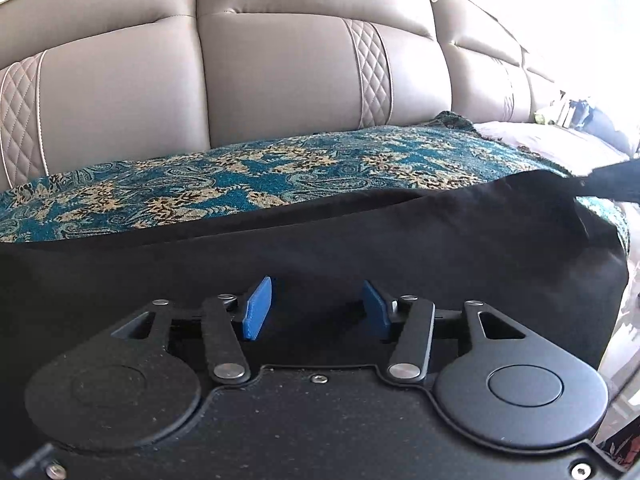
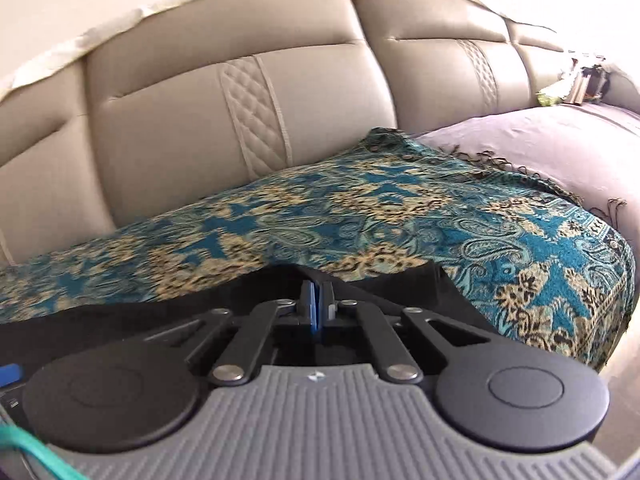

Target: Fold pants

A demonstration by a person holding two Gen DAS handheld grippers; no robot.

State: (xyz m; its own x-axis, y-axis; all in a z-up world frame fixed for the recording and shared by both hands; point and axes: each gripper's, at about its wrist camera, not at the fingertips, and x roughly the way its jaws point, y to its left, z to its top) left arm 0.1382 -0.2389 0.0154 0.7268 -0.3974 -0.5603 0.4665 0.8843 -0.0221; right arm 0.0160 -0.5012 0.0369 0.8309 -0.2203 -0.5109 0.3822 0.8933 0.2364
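Note:
The black pants lie spread over a teal patterned throw on a beige sofa. My left gripper is open, its blue pads apart just above the black fabric, holding nothing. In the right wrist view my right gripper is shut on an edge of the black pants and lifts it slightly off the throw. That raised edge shows at the far right of the left wrist view.
The sofa's padded beige backrest rises right behind the throw. A lilac sheet covers the seat to the right, with small clutter at its far end. The throw's fringed edge hangs over the seat front.

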